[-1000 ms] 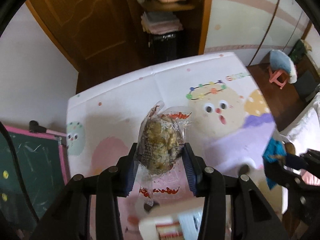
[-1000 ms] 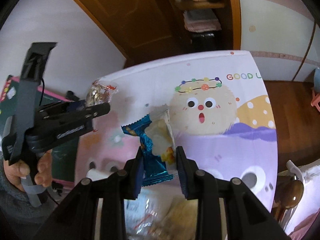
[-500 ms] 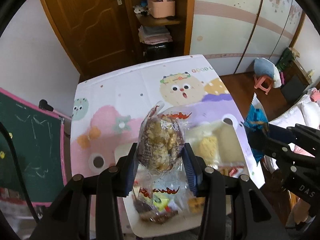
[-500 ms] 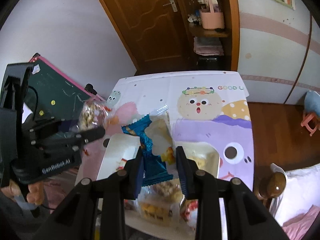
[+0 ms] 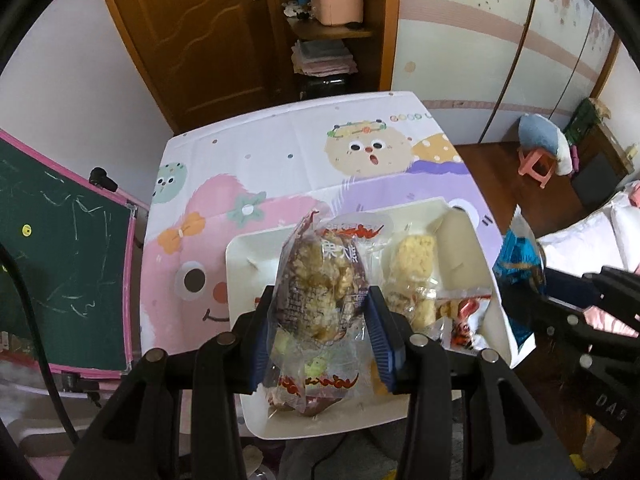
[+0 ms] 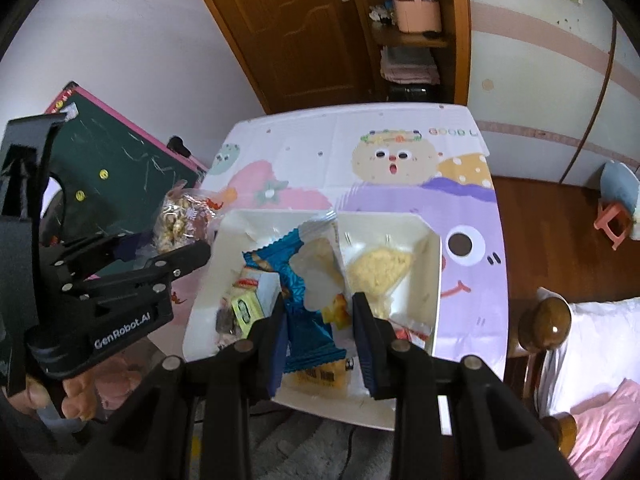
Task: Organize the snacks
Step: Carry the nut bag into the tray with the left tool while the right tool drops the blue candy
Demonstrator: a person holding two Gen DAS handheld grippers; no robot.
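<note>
Overhead, the left gripper (image 5: pixel 320 330) clamps a clear snack bag (image 5: pixel 320 300). Meanwhile the right gripper (image 6: pixel 320 320) pinches a blue packet (image 6: pixel 304 280) above the white tray (image 6: pixel 434 280).

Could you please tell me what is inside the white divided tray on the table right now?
The white tray holds a clear-wrapped yellow crispy bar, a small yellow-green packet and red-printed wrappers. The two held snacks hide whatever lies beneath them.
</note>
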